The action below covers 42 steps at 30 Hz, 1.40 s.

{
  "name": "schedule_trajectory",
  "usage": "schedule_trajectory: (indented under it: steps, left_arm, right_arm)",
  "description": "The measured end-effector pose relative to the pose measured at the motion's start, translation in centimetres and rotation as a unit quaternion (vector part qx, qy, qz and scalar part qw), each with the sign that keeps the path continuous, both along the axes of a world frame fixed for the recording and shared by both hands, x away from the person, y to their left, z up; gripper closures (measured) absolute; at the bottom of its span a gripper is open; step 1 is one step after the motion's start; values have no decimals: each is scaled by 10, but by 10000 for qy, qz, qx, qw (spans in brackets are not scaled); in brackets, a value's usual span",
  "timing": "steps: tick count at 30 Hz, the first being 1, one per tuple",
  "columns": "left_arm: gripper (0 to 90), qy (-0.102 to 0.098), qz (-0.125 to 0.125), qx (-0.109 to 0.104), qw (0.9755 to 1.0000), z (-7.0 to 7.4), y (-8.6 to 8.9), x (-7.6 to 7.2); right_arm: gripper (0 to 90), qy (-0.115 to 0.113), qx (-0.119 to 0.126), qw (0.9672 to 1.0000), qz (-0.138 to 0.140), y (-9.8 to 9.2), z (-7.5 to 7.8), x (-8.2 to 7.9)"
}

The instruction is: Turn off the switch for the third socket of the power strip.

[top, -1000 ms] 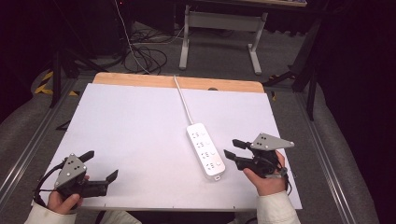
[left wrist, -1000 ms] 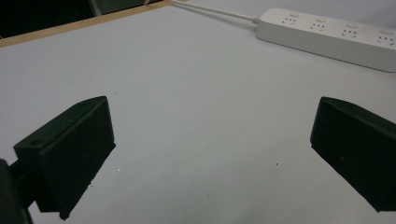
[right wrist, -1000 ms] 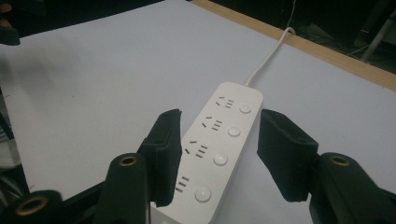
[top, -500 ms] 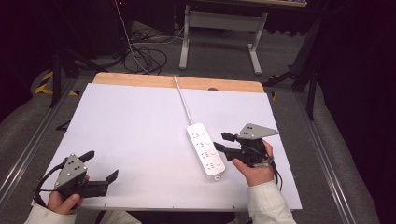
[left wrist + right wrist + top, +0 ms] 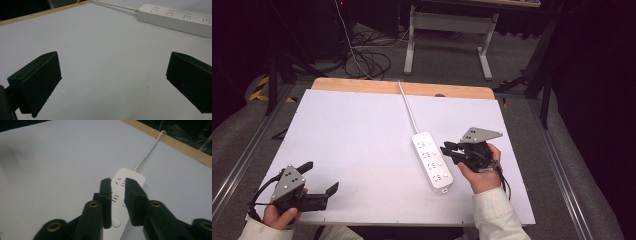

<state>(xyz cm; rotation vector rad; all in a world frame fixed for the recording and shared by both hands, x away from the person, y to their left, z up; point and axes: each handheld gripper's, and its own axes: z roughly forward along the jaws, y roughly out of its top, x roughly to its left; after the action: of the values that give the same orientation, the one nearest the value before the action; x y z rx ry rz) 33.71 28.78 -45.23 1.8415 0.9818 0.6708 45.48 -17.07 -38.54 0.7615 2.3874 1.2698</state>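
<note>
A white power strip point(image 5: 432, 160) lies right of the table's middle, and its cable point(image 5: 405, 99) runs off over the far edge. My right gripper point(image 5: 447, 149) hovers just over the strip's right side, jaws drawn together to a narrow gap with nothing between them. In the right gripper view, the right gripper point(image 5: 118, 181) points along the power strip point(image 5: 132, 176) toward its cable point(image 5: 150, 150). My left gripper point(image 5: 319, 176) rests open at the near left corner. From the left gripper point(image 5: 113, 62), the power strip point(image 5: 175, 21) lies far ahead.
A white board point(image 5: 362, 130) covers the table, with a wooden strip point(image 5: 362, 86) along its far edge. Behind the table stand a metal frame point(image 5: 447, 22) and loose floor cables point(image 5: 372, 57). Rails run along both sides.
My right gripper has moved left and forward to the power strip's side, and its jaws have narrowed. The left gripper has stayed put.
</note>
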Motion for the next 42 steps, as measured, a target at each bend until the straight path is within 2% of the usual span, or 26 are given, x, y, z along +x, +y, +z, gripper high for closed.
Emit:
schedule_trajectory:
  steps: [2, 8, 13, 23, 42]
  left_arm:
    - [2, -8, 1, 20, 10000, 0, 0, 0]
    - [2, -6, 17, 35, 10000, 0, 1, 0]
    - [2, 20, 19, 24, 10000, 0, 0, 0]
    - [2, 35, 8, 37, 10000, 0, 0, 0]
    - [2, 51, 16, 78, 10000, -1, 0, 1]
  right_arm:
    - [900, 93, 8, 9999, 90, 0, -1, 2]
    - [900, 241, -360, 9990, 60, 9, -8, 9]
    - [900, 425, -678, 9968, -29, 18, -17, 18]
    - [900, 680, -979, 9928, -75, 22, -27, 27]
    - [900, 1156, -1554, 9811, -32, 32, -44, 33]
